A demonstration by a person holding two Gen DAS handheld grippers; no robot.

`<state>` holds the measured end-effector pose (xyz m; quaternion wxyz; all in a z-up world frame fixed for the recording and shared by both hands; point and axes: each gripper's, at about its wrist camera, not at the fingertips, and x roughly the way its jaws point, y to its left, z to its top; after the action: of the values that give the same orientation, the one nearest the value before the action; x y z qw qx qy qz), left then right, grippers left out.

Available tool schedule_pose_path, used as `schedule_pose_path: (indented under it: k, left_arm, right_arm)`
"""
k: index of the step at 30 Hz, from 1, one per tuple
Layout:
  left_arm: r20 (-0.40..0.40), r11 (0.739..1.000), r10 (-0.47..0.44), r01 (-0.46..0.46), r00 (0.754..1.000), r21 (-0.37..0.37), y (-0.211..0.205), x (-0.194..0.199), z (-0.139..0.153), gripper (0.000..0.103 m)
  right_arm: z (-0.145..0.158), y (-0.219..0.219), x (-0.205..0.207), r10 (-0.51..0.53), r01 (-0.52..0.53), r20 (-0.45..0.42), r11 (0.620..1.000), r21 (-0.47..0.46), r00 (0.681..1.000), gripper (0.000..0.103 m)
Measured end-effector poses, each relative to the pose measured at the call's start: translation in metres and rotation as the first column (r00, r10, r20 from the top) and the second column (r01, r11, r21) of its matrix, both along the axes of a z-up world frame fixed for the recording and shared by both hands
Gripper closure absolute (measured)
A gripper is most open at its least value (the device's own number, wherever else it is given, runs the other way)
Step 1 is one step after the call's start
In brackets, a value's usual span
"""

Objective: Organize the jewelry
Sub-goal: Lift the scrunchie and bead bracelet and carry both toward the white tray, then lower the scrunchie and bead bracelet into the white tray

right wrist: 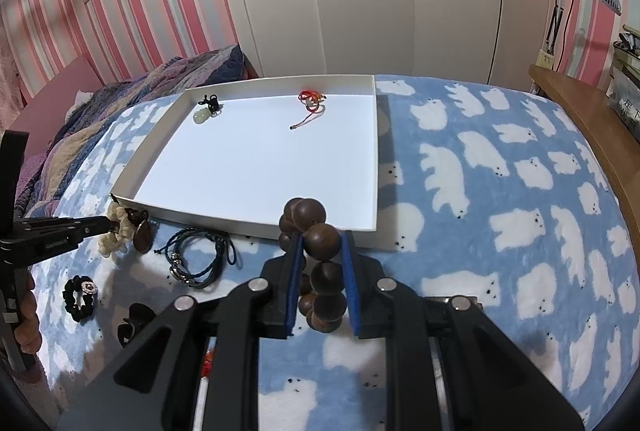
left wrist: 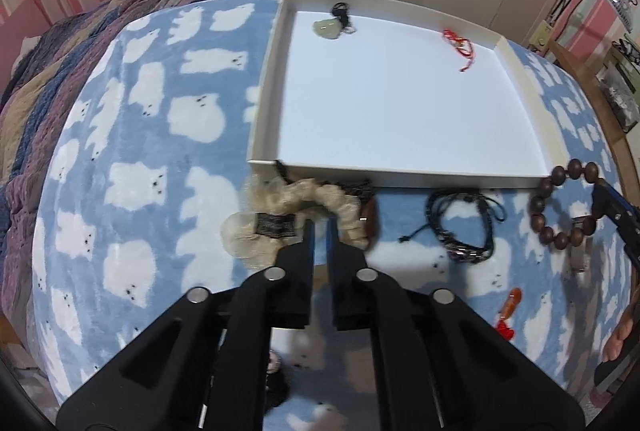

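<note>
Left gripper (right wrist: 114, 225) lettering (perhaps "Genrobot") near scrunchie (right wrist: 116, 231).

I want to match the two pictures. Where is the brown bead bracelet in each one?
Left wrist view: the brown bead bracelet is at the right edge, just past the white tray's near right corner, held by the right claw.
Right wrist view: the bracelet fills the lower middle, pinched between the blue pads.
Shared landmark: the green pendant in the tray's far corner.

Brown bead bracelet (right wrist: 320, 263) upright before tray (right wrist: 376, 159)
</note>
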<state>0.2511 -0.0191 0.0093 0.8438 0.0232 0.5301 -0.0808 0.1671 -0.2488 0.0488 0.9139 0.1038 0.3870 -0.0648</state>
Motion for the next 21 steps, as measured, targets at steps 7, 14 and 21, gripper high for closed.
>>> schedule_pose_path:
  k: [7,14,21]
  left_arm:
    - [-0.022,0.999,0.024,-0.023,0.999,0.03,0.013,0.015,-0.022,0.047]
    - [-0.022,0.998,0.052,-0.051,0.998,0.028,0.023,0.018,-0.021,0.077]
    - [0.081,1.0,0.023,-0.024,0.996,0.007,0.021,0.002,0.035,0.077]
  right_arm:
    - [-0.004,-0.002,0.004,-0.004,0.004,-0.006,1.0,0.001,1.0,0.083]
    - [-0.002,-0.004,0.003,-0.01,0.01,0.007,1.0,0.006,1.0,0.083]
    - [0.008,-0.003,0.003,0.004,-0.004,0.029,1.0,0.011,1.0,0.083]
